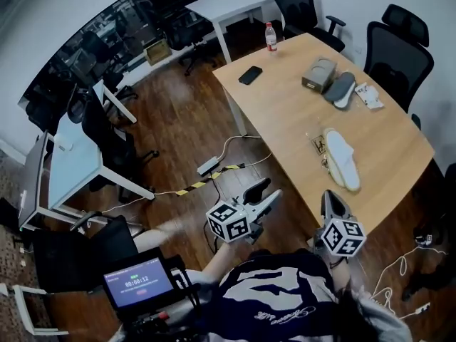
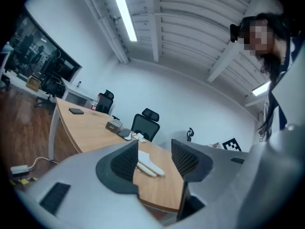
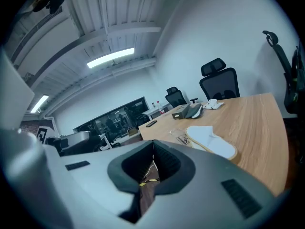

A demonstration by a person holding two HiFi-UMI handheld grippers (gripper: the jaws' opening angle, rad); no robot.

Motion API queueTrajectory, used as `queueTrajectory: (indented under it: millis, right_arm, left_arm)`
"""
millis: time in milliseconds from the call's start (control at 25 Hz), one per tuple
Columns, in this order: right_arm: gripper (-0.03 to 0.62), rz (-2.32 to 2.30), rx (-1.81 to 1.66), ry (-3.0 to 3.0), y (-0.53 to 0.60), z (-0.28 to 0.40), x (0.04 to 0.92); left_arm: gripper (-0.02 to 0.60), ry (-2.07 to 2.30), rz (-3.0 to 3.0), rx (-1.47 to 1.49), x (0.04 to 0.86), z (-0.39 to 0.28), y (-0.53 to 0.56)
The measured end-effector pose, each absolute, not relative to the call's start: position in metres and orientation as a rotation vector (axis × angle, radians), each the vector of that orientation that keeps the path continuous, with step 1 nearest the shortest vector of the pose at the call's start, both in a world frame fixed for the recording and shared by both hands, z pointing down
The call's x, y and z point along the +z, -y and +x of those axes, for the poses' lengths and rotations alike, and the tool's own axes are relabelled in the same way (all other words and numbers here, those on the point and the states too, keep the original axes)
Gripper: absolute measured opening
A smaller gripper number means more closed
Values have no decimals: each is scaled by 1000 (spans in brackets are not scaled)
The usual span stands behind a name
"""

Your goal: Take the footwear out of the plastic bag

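1. Wooden table [image 1: 285, 105] holds the white slippers [image 1: 340, 159], a stacked pair lying flat just beyond the right gripper's fingertips and off to the right of the left gripper's.
2. A clear plastic bag [image 1: 318, 145] lies flat at the pair's far end, touching it.
3. The right gripper [image 1: 330, 199] hangs at the table's near edge, its fingers pressed together with nothing between them.
4. The left gripper [image 1: 265, 197] hovers beside it over the floor, its fingers wide apart and empty.
5. Well beyond both sets of fingertips sit grey slippers [image 1: 340, 89], a box [image 1: 318, 74], a phone [image 1: 250, 75] and a bottle [image 1: 271, 37].
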State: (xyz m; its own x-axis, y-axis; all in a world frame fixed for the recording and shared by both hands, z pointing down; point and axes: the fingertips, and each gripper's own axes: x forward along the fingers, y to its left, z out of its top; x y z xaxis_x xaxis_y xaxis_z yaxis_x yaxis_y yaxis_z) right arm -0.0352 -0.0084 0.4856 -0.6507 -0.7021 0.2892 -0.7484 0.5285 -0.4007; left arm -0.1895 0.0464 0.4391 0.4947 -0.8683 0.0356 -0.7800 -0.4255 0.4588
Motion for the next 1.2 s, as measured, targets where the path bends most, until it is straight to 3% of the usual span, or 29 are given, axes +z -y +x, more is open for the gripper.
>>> queueTrajectory:
  millis: [520,1200]
  right_arm:
    - [-11,1008,764,2706,-21,30,488]
    - [-12,896,744,2746,-71,83,485]
  left_arm:
    - [224,1476,2185,-435,458,-57,-81]
    - [222,1559,2098,-420,463,-2,-112]
